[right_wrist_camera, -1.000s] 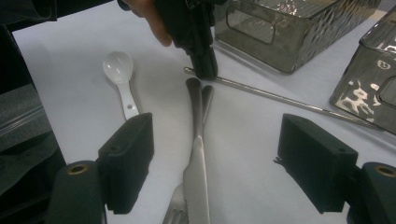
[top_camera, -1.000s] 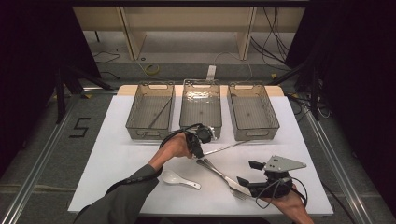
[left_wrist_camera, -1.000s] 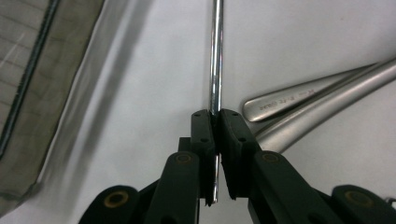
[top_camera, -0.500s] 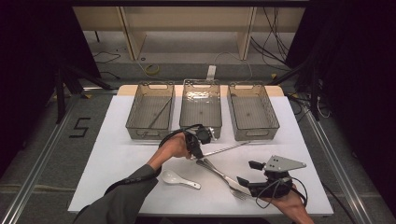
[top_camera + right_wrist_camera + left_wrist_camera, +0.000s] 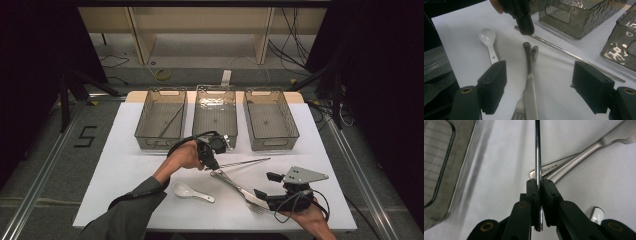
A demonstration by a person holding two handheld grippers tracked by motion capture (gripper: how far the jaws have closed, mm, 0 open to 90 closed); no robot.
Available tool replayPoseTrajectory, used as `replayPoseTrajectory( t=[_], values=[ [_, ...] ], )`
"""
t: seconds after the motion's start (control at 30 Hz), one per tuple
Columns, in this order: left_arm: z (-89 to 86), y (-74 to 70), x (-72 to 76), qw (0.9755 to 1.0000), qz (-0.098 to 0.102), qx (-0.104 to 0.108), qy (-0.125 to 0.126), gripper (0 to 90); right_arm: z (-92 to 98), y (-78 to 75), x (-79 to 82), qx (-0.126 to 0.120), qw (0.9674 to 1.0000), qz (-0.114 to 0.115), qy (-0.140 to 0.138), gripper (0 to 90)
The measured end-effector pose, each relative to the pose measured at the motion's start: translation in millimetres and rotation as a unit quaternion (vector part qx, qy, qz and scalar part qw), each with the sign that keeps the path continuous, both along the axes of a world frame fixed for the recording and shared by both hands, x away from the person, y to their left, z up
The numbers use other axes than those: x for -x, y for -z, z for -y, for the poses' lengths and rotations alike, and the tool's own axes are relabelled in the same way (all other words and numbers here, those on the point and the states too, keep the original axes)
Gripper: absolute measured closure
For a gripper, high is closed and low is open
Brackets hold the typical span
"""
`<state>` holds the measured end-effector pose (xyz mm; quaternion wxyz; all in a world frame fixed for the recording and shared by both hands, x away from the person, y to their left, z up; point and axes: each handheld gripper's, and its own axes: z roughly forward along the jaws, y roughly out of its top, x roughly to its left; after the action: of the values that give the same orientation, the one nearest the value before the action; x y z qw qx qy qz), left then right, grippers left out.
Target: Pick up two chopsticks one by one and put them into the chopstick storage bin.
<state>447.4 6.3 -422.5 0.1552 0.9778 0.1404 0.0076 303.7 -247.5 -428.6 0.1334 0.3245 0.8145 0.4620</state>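
Chopstick (image 5: 538,152), a thin metal rod, was clamped near one end between the closed fingers of the left gripper (image 5: 539,185), its length running out over the white tabletop (image 5: 125,170) toward the right. Just beside it lay a knife (image 5: 529,85) and fork (image 5: 517,113), handles overlapping. White spoon (image 5: 192,192) sat near. Right gripper (image 5: 540,90) hovered over the knife, fingers wide open, holding nothing. Three trays (image 5: 272,142) stood behind.
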Motion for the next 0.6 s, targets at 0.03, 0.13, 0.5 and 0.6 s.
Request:
replayPoseTrajectory(
  t=[0.03,0.13,0.5,0.6],
  values=[
    [-0.5,-2.6,1.5,1.0,0.001,0.003,-0.001,84.1,0.0,0.1,-0.1,0.0,1.0,0.0,0.0,28.9],
    [-2.3,-8.9,4.7,0.9999,0.004,0.009,0.001,84.1,0.1,0.5,-0.4,0.0,1.0,-0.001,0.0,28.9],
    [-17.8,-32.8,10.6,0.9986,0.015,0.051,-0.011,84.0,0.2,0.9,-0.9,0.001,1.0,-0.001,0.001,28.9],
    [-27.4,-44.5,11.1,0.9975,0.014,0.068,-0.014,84.1,0.2,1.1,-1.1,0.0,1.0,-0.003,0.002,29.0]
  ],
)
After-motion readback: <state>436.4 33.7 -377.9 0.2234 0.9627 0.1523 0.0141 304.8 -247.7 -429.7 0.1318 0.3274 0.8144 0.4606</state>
